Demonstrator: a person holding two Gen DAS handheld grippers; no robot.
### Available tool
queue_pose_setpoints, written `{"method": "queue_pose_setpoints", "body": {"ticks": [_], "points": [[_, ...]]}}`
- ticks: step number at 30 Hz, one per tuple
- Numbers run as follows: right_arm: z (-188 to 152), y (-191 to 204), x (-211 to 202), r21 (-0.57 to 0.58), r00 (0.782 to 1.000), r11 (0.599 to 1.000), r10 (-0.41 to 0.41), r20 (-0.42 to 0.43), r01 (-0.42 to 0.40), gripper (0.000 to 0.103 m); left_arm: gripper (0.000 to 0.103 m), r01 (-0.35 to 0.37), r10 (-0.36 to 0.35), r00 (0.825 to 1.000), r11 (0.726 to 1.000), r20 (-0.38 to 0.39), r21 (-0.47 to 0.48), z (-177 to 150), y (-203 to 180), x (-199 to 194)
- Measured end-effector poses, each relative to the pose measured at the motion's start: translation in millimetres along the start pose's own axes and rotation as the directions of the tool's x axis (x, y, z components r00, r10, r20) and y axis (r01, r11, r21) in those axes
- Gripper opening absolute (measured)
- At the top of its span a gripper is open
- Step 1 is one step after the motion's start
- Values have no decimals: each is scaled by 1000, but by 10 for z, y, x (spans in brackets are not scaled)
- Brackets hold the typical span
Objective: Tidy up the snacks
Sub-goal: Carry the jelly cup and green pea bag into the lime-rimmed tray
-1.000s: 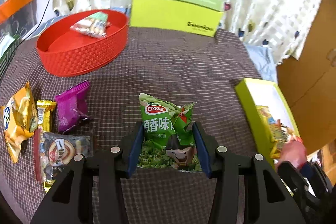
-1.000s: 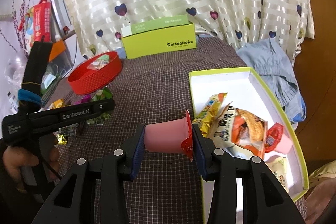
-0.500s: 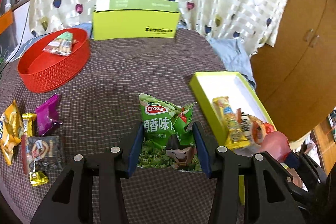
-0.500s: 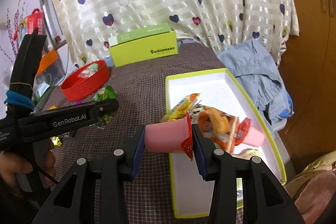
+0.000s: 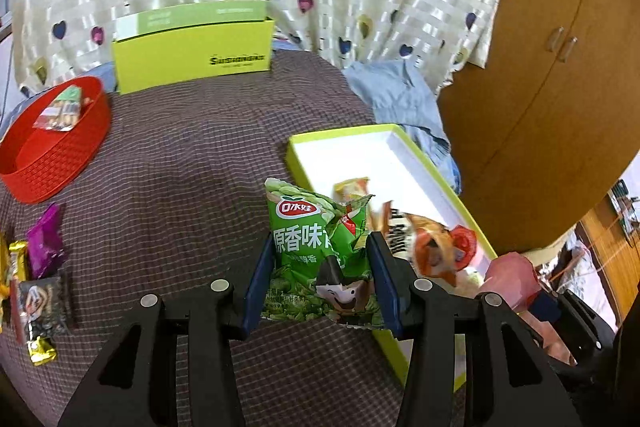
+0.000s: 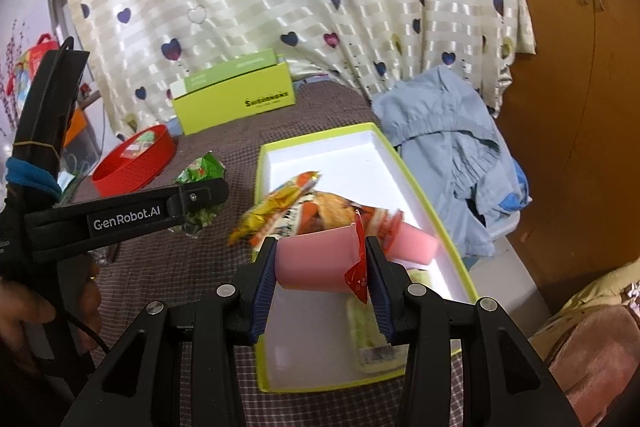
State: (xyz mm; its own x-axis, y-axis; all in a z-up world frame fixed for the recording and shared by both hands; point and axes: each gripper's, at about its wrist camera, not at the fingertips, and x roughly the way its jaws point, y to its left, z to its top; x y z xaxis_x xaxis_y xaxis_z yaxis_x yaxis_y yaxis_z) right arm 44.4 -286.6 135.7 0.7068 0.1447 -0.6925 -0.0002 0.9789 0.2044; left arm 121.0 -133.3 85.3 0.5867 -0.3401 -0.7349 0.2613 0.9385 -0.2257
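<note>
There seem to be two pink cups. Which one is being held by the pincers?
The nearer pink cup, clamped sideways between the right gripper's blue pads, red foil lid to the right. The other pink cup lies loose in the white tray.

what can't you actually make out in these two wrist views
- Left wrist view: the lower part of the green crinkly snack bag is hidden by the left gripper.
- Left wrist view: the yellow foil packet is cut off by the left edge.
- Right wrist view: the snacks piled in the lime-green shallow cardboard box are blurred; the pink plastic cup in the right gripper covers some.
</note>
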Motion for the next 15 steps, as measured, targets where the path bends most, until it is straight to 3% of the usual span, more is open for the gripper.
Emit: {"method": "queue_pose_setpoints", "body": {"ticks": [15], "points": [[-89,-283,89,43,999,998,-36,-35,37,41,48,48,-46,998,998,-52,41,83,-280,291]]}}
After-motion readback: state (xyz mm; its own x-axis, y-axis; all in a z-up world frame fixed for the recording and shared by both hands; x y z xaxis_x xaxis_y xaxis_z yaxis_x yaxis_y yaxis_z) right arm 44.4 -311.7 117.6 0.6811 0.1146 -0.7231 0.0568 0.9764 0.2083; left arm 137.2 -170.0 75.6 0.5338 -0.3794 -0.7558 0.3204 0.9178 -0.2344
